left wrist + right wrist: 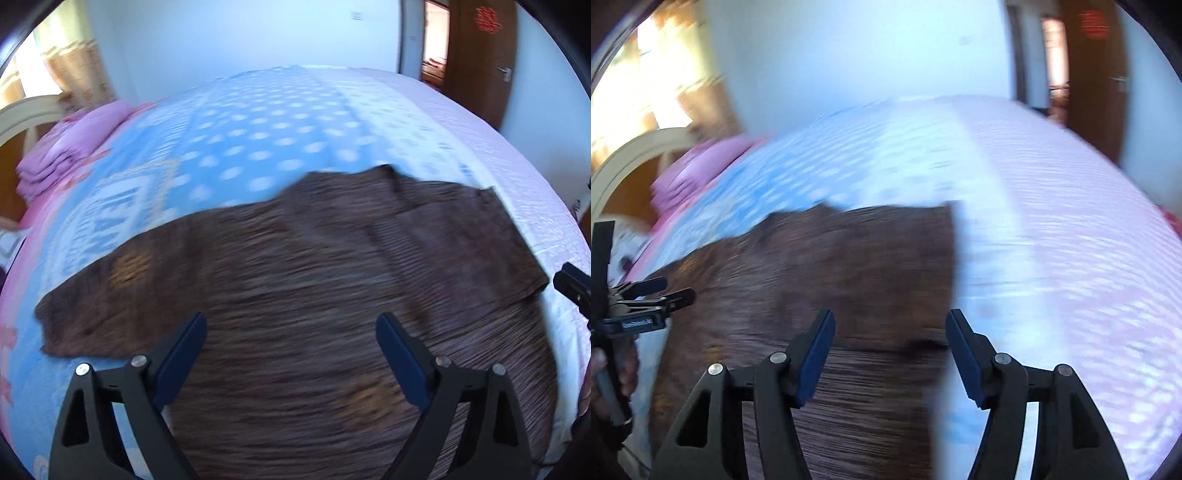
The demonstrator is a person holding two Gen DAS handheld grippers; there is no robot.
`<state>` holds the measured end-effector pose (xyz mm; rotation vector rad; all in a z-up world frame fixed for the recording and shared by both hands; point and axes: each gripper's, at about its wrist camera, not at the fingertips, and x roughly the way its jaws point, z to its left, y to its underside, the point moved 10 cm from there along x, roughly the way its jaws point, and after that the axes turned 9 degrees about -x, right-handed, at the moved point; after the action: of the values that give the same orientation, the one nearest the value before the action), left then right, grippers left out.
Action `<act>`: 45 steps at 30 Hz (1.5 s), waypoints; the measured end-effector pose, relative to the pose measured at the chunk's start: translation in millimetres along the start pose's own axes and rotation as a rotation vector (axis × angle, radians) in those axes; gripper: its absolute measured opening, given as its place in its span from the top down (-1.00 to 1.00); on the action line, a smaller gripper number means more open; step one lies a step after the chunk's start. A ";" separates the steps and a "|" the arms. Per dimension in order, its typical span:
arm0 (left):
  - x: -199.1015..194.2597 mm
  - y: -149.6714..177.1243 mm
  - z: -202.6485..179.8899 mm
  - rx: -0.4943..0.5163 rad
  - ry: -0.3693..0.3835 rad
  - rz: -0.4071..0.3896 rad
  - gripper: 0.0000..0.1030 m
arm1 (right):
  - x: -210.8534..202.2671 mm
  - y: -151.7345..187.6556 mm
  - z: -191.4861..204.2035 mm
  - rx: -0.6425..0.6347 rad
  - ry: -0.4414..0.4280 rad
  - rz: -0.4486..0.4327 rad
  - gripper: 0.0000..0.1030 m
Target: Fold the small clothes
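— What is that big soft thing?
— A bed (pixel 509 155). It has a blue blanket (pixel 258 147) with white dots on it, and a pale pink sheet (pixel 461 110) on the right.
— What is far on the left?
— Pink pillows (pixel 70 147) in a pile, next to a cream headboard (pixel 22 114). Behind them hangs a yellow curtain (pixel 74 70).
— And far on the right?
— A brown door (pixel 484 55) by the white wall (pixel 229 33).

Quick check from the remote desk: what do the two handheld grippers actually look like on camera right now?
Both match. The left gripper and right gripper have matte black angular frames with triangular cut-outs, round silver pivot pins and flat dark-blue finger pads. No cables or markings are visible. No sleeve shows either; the edges are too blurred to say more.
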<state>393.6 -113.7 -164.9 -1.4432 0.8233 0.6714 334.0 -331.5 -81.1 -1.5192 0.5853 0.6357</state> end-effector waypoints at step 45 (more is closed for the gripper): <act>30.9 1.9 -54.4 0.060 -0.011 -0.068 -0.39 | 29.3 7.4 7.8 -0.104 -0.102 -0.019 -0.20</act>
<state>405.4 -170.5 -188.6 -1.4062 0.7763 0.5982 349.4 -323.6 -107.1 -1.5770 0.4653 0.7340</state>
